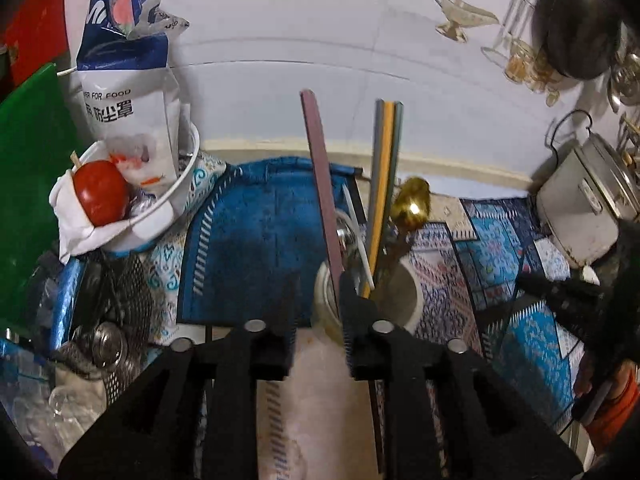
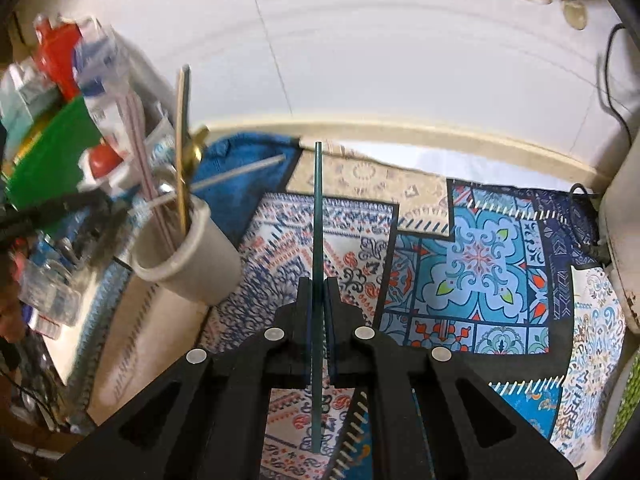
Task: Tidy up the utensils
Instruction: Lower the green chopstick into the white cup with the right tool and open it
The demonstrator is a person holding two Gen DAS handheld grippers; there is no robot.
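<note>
Utensils stood together in a white cup on the patterned mat, which covered most of the counter. Behind the mat rose a pale tiled wall, and a folded blue towel lay on the mat just left of the cup. Further left sat a white bowl with a food bag and a red tomato in it. At the right edge of the left wrist view stood a metal pot.

Inside the cup leaned a purple stick, a bundle of grey, yellow and green sticks, a gold spoon and a thin white straw.

The left gripper hovered right above the cup rim with its jaws parted a little. The purple stick passed next to the right finger, but no pad pressed on it.

The right gripper was well apart from the cup, over the mat. Its jaws were nearly closed and clamped a thin dark green stick, which pointed forward, away from the camera.
</note>
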